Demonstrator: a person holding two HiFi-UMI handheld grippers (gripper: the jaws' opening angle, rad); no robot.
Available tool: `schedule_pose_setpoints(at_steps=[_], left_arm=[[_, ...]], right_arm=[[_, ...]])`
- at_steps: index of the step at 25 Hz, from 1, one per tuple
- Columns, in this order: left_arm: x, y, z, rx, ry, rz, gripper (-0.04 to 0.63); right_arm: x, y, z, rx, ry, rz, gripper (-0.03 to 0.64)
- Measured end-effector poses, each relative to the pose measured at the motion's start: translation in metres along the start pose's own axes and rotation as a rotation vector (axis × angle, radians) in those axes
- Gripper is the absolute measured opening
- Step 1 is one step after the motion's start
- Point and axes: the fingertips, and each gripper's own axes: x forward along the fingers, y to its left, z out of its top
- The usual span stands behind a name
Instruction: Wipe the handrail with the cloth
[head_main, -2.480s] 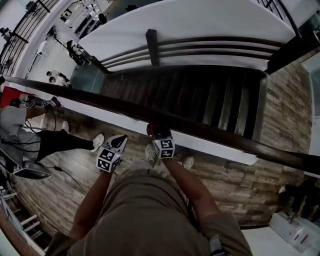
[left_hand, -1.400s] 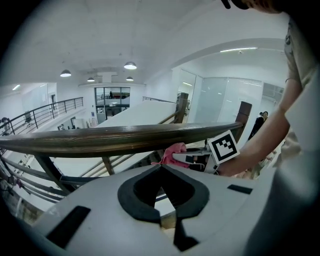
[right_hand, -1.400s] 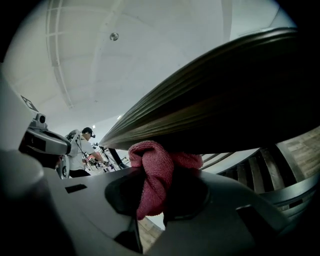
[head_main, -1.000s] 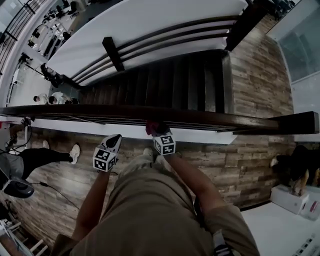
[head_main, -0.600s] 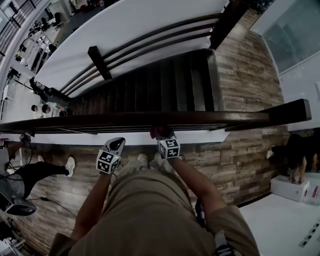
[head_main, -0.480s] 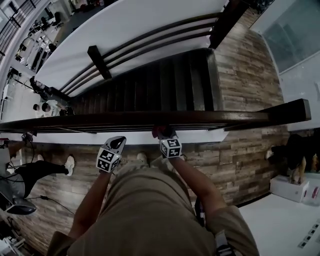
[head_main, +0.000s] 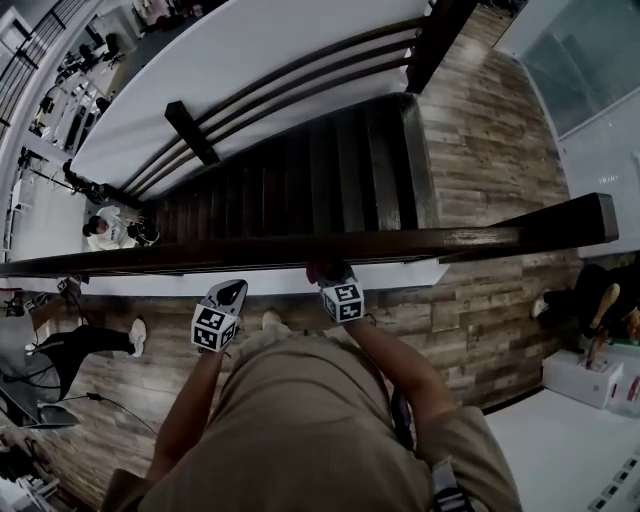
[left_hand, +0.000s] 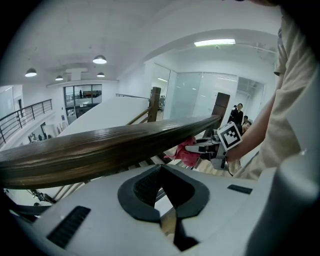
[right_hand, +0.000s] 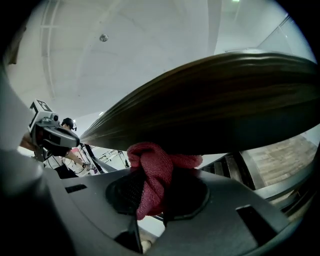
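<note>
A dark wooden handrail crosses the head view from left to right. My right gripper is shut on a red cloth and holds it against the near side of the rail. In the right gripper view the cloth bunches between the jaws and touches the underside of the handrail. My left gripper is shut and empty, just short of the rail and left of the right one. The left gripper view shows its closed jaws below the handrail, with the cloth off to the right.
A dark staircase drops away beyond the rail. The rail's squared end is at the right. White boxes sit on the floor at lower right. People stand below at left and at right.
Both grippers have travelled to the right along the rail, the cloth staying against it. The rail's end has come closer. The jaws look the same.
</note>
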Motion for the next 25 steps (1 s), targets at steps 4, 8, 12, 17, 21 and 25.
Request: schedule_pose_setpoints(at_steps=[4,8,12,17,21,25], left_arm=[[0.037,-0.051,0.023,0.011,0.013,-0.008,0.017],[0.076,-0.098,0.049,0.035,0.019,-0.019,0.017],[0.110,-0.140,0.068,0.053,0.018,-0.019,0.017],[0.138,-0.185,0.078,0.041,0.011,-0.006,0.017],[0.157,-0.216,0.087,0.041,0.010,-0.018,0.017],[0.158,-0.242,0.094,0.059,0.014,-0.047,0.017]], right_arm=[[-0.031,-0.052,-0.002,-0.011,-0.002,0.018,0.095],[-0.060,-0.107,0.000,-0.014,-0.012,0.017,0.095],[-0.088,-0.161,0.000,0.008,-0.019,0.000,0.095],[-0.122,-0.217,0.002,0.050,-0.033,-0.035,0.095],[-0.145,-0.250,0.004,0.087,-0.044,-0.063,0.095],[-0.166,-0.264,0.008,0.090,-0.061,-0.087,0.095]])
